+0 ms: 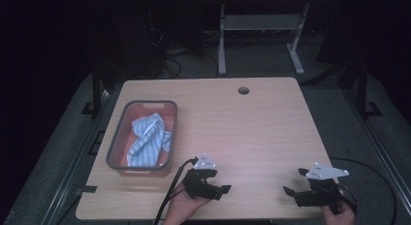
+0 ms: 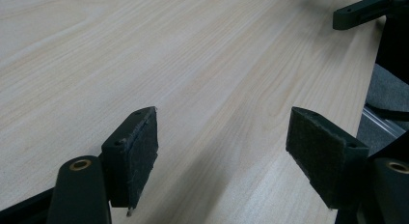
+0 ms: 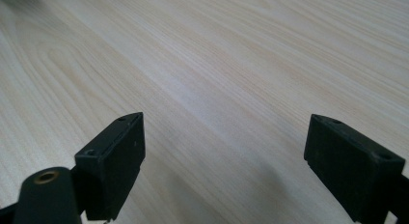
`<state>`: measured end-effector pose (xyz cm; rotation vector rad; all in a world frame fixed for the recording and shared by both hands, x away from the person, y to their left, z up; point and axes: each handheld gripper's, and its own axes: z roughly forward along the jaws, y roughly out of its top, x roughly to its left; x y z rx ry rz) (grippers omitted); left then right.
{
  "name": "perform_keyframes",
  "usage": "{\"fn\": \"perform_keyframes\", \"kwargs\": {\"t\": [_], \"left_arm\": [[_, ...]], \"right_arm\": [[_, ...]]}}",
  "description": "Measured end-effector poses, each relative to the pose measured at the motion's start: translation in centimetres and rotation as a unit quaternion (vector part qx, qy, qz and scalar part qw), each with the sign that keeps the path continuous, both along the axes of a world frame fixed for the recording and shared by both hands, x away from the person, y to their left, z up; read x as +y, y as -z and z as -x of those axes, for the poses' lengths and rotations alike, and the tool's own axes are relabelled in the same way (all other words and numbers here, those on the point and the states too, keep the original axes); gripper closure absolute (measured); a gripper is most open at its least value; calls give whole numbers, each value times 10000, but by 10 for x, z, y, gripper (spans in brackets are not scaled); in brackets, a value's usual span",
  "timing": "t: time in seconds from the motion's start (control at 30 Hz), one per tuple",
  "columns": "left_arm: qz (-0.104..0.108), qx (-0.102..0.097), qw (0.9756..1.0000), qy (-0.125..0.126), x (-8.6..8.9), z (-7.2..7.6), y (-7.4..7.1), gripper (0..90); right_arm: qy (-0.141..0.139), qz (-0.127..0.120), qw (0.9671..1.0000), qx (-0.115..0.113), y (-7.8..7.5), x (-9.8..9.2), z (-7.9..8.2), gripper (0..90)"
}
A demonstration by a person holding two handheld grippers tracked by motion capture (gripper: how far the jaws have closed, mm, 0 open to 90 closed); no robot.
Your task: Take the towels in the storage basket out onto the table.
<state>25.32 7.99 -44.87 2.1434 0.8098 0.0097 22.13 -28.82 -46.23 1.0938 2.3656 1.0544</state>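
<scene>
A grey-rimmed red bin (image 1: 116,137) stands on the left of the wooden table (image 1: 252,128), holding a crumpled blue-and-white striped cloth (image 1: 148,140). My left gripper (image 1: 220,181) rests low near the table's front edge, right of the bin, jaws pointing right. In the left gripper view the left gripper (image 2: 222,151) stands open over bare wood, nothing between its pads (image 2: 142,154). My right gripper (image 1: 293,181) sits at the front right, jaws pointing left. The right gripper (image 3: 224,161) is likewise open above bare wood in its own view.
A round cable hole (image 1: 243,90) lies near the table's far edge. Beyond the table stands a grey metal desk frame (image 1: 261,36) on a dark floor with cables. The other gripper's jaw (image 2: 361,11) shows at the top right of the left gripper view.
</scene>
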Motion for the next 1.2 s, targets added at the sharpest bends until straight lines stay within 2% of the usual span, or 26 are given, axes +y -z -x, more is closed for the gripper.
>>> {"fn": "perform_keyframes", "kwargs": {"t": [0.13, 0.43, 0.7, 0.73, 0.9, 0.97, 1.07, 1.2], "left_arm": [[-22, 8, 10000, 17, -2, 0, 0, 264], [115, 31, 9999, -42, 0, -3, -6, 261], [57, -31, 10000, -14, -1, -6, -10, 260], [16, -14, 10000, 28, -1, -6, -12, 260], [79, -95, 9999, 100, -6, -11, -24, 260], [18, -160, 9998, 141, -7, -13, -29, 269], [76, -123, 9998, 148, -9, -17, -35, 270], [3, -85, 9998, 167, -10, -26, -43, 269]], "right_arm": [[31, 36, 10000, -6, -1, -1, 1, 138], [16, 56, 10000, -61, -1, 1, 2, 138], [32, 72, 9999, -81, -1, 2, 1, 139], [29, 74, 9999, -77, -2, 2, 2, 138], [36, 67, 9998, -173, -3, 1, 1, 138], [18, 71, 9998, -182, -3, 1, 1, 138], [44, 27, 9997, -221, -5, 0, 3, 138], [54, 27, 9997, -245, -6, -2, 3, 138]]}}
